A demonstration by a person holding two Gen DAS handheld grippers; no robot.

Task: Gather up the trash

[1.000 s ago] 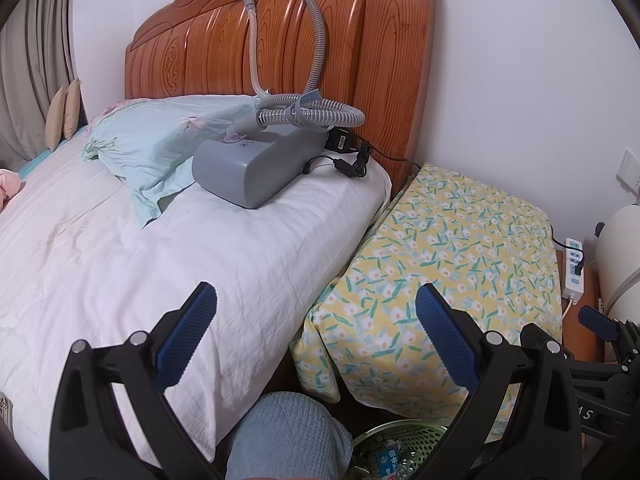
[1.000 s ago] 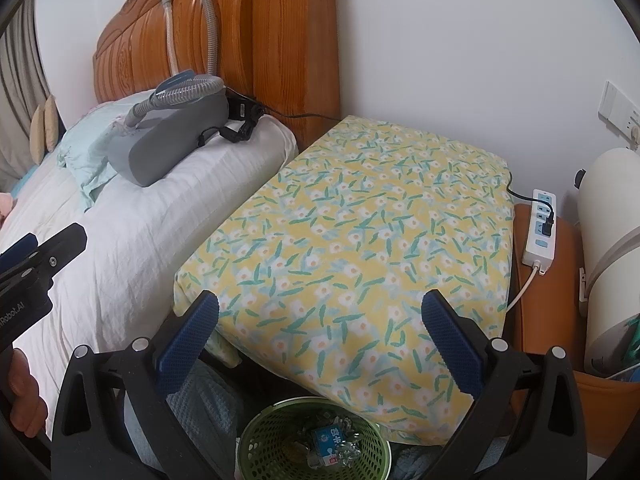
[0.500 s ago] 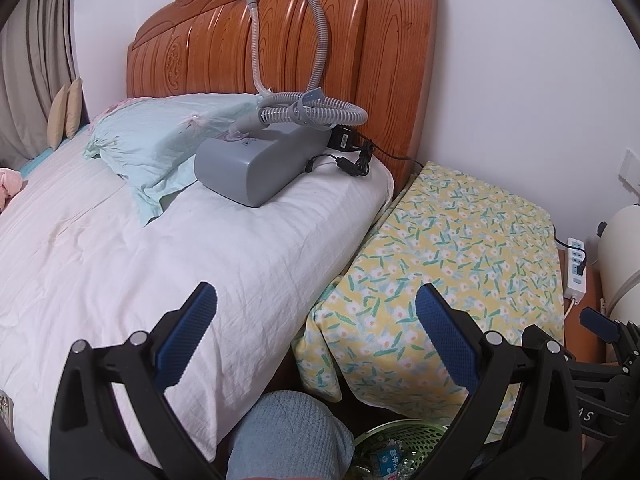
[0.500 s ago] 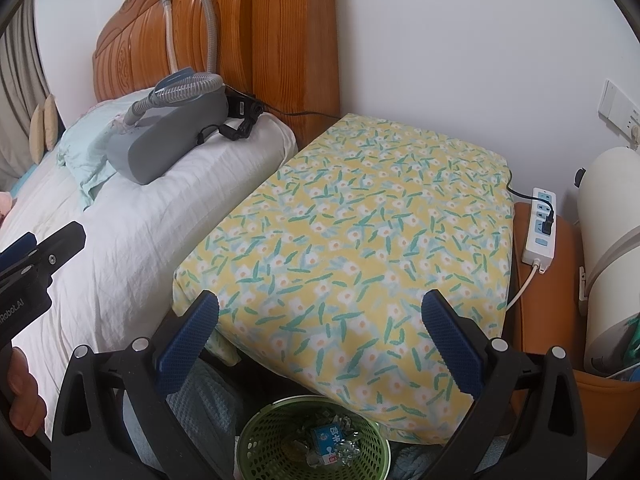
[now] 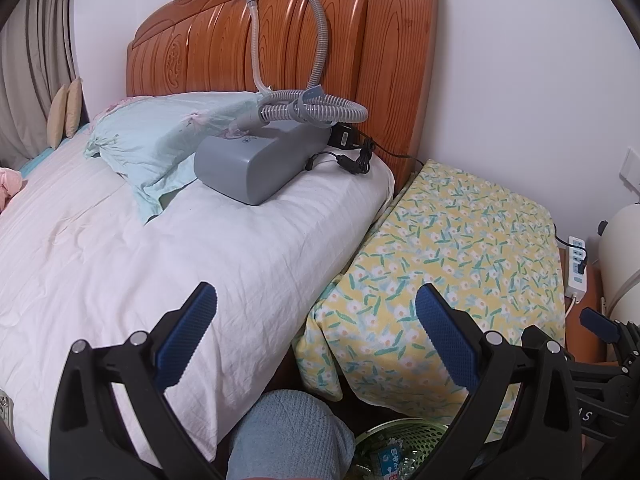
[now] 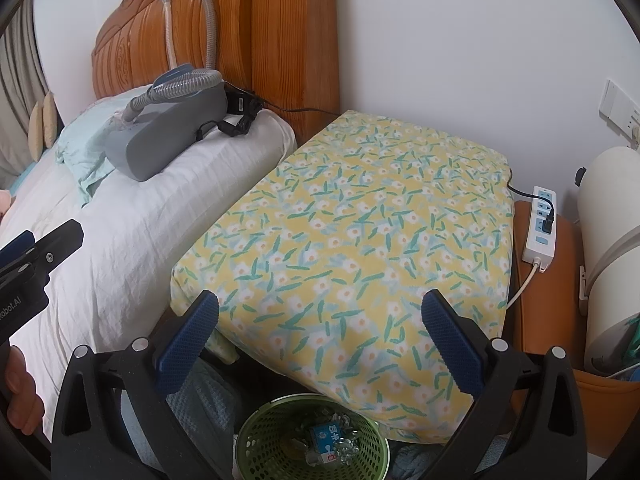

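Both hand-held tools hang spread and empty beside the bed: the left gripper (image 5: 316,332) over the white quilt's (image 5: 160,248) edge, the right gripper (image 6: 320,336) over the floral-covered stand (image 6: 360,220). Only the right view fully shows the green trash basket (image 6: 256,440), holding wrappers (image 6: 330,442), below the stand's near edge.

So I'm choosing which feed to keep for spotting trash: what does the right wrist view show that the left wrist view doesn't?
Only the right wrist view shows the whole green basket with its trash and the wall plate fully. Only the left wrist view shows the wide white bedsheet and a pink cloth. Both show the grey machine, the floral cover and the power strip.
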